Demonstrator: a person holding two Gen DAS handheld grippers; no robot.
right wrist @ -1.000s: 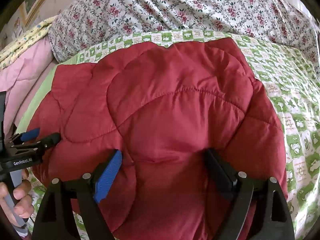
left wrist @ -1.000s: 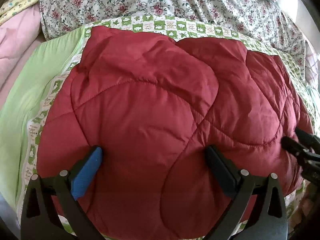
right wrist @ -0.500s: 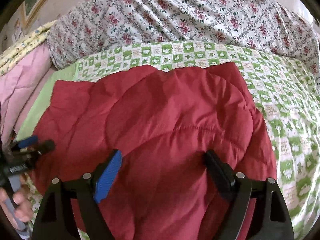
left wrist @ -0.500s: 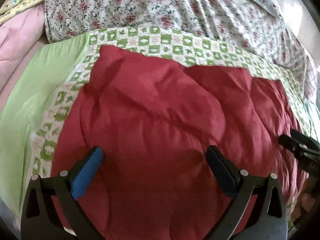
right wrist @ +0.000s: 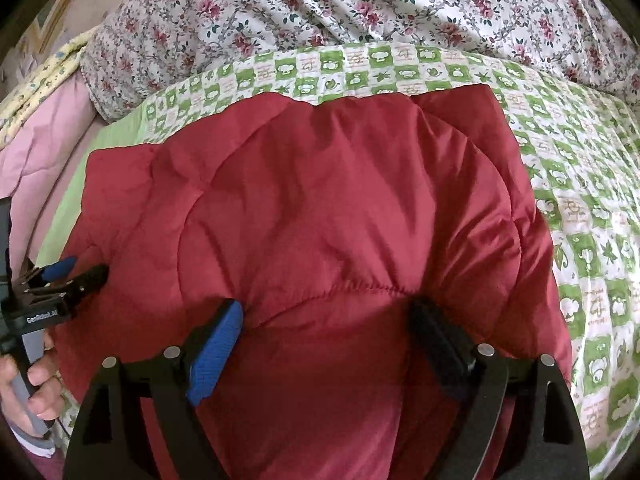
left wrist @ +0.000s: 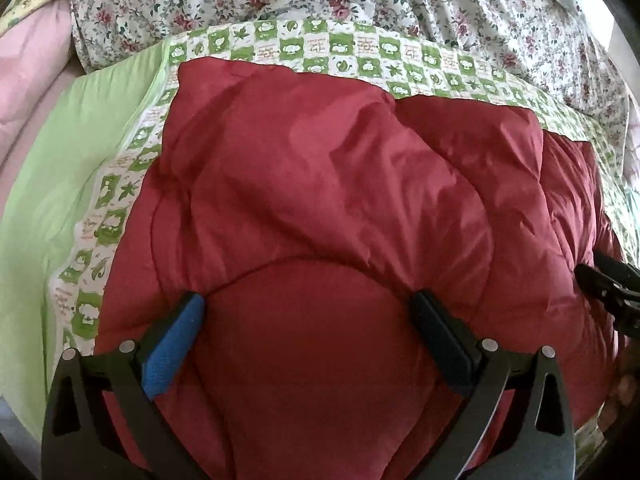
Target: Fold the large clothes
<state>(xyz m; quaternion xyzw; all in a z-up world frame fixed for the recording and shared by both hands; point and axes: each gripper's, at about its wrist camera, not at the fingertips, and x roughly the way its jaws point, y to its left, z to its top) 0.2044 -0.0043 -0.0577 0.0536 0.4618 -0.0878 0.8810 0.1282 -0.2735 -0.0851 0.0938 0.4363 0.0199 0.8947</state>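
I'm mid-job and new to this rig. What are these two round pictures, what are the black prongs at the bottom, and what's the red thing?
No robot here: a person holds a hand-held gripper in each hand, each with a fisheye camera looking along its two fingers. One picture is from the left hand-held gripper, the other from the right hand-held gripper; the prongs are their fingers. The red padded garment lies on a green-checked sheet, with floral bedding behind. Both grippers pinch thick folds of its near edge; the right one's jaws are opening slightly, garment between them.
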